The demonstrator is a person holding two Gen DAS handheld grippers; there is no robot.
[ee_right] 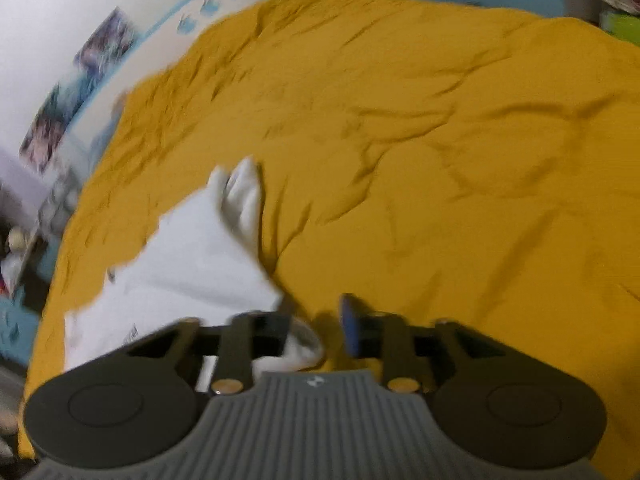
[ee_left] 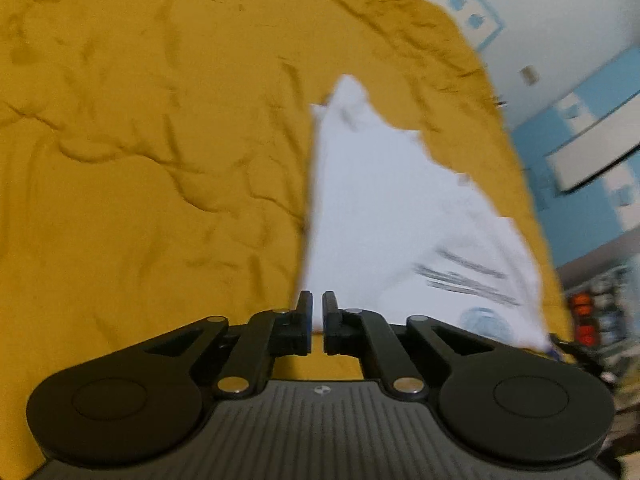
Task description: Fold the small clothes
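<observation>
Crumpled mustard-yellow bed cover (ee_left: 152, 128), spread wide and filling most of both views. White cotton garment with dark printed lines and a pale blue round motif (ee_left: 400, 216), lying partly flattened on the cover, one corner rumpled and raised at its far end; in the right wrist view it sits at lower left, its near edge reaching under the gripper. Left gripper (ee_left: 317, 322): black fingers (ee_left: 305, 320) drawn nearly together with a narrow slit between them; the garment's near left corner lies right at the tips, and whether any cloth is pinched there cannot be told. Right gripper (ee_right: 316, 320): fingers parted, blue pad visible on the right one (ee_right: 350, 328); a fold of the white garment lies beside and beneath the left finger, and the view is too blurred to tell whether any cloth is pressed. Background: white wall with pale blue border and pictures (ee_right: 80, 80), blue cabinets (ee_left: 580, 120).
</observation>
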